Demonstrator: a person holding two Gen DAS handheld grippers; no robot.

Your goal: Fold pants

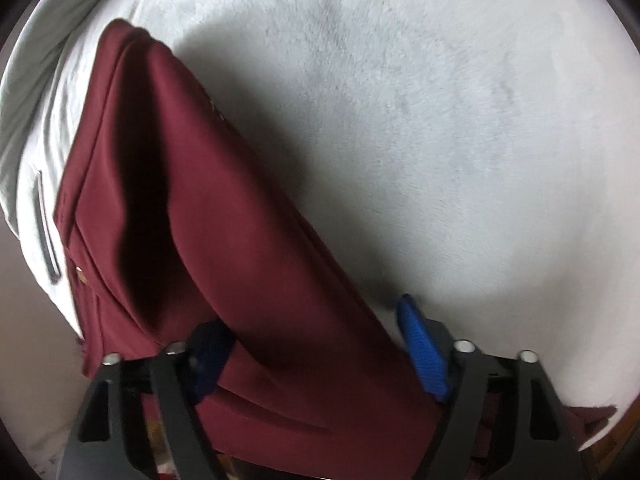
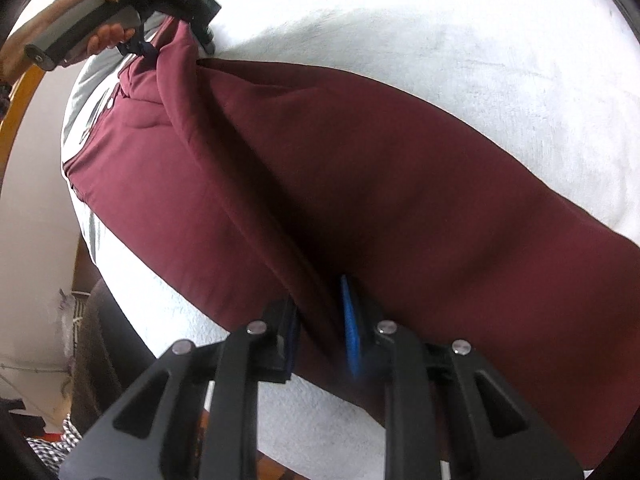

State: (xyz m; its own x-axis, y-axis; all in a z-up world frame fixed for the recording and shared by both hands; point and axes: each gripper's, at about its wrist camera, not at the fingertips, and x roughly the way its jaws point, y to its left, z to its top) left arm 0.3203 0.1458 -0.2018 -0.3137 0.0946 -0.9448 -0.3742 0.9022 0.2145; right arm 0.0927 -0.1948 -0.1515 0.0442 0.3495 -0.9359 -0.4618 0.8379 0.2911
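Note:
Maroon pants (image 1: 208, 208) lie on a white fluffy blanket (image 1: 420, 100), with one layer lifted. In the left wrist view my left gripper (image 1: 316, 352) has its blue-padded fingers (image 1: 424, 352) around a broad bunch of the fabric, which passes between them. In the right wrist view my right gripper (image 2: 320, 324) is shut on a fold of the pants (image 2: 360, 184) near its blue pad (image 2: 352, 328). The left gripper (image 2: 168, 28) also shows at the top left of that view, holding the pants fabric up, with a hand on its grey handle.
A light grey garment (image 1: 36, 128) with a zipper lies under the pants at the left blanket edge. A wooden frame (image 2: 20, 108) and floor clutter (image 2: 56, 444) show beyond the blanket's left side.

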